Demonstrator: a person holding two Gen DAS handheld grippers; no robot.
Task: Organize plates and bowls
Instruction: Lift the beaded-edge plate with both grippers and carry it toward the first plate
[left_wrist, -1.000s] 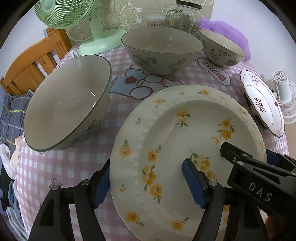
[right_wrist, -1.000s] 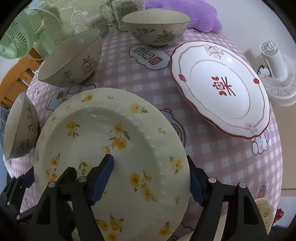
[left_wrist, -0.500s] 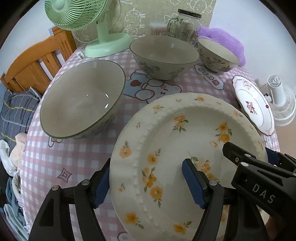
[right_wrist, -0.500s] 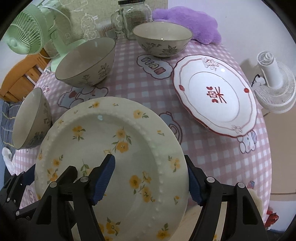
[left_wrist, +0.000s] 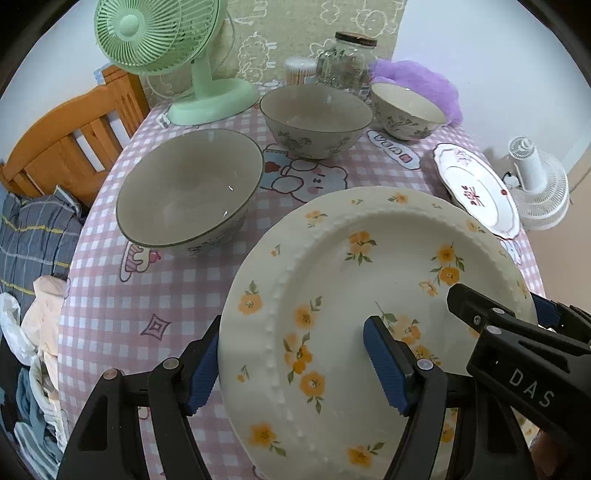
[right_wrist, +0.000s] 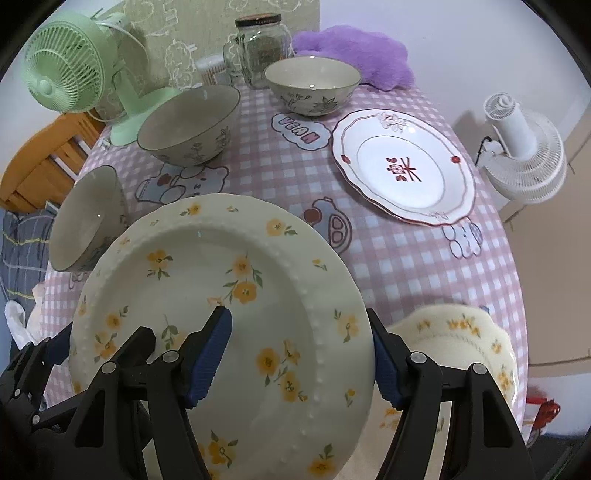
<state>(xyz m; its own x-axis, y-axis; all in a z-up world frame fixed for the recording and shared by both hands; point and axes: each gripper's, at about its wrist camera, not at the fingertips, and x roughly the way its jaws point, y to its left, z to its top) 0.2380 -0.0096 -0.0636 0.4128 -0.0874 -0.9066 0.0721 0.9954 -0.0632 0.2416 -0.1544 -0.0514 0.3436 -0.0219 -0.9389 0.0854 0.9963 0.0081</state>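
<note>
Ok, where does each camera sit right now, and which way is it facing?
Left wrist view: on the left hand-held gripper, looking steeply down over the yellow-flowered plate toward three bowls and the green fan; the right hand-held gripper shows too.
Right wrist view: on the right hand-held gripper, looking down across the plate toward the red-patterned plate; the left one shows at lower left.
Shared: the flowered plate, gripped at opposite rims, and the bowls.
</note>
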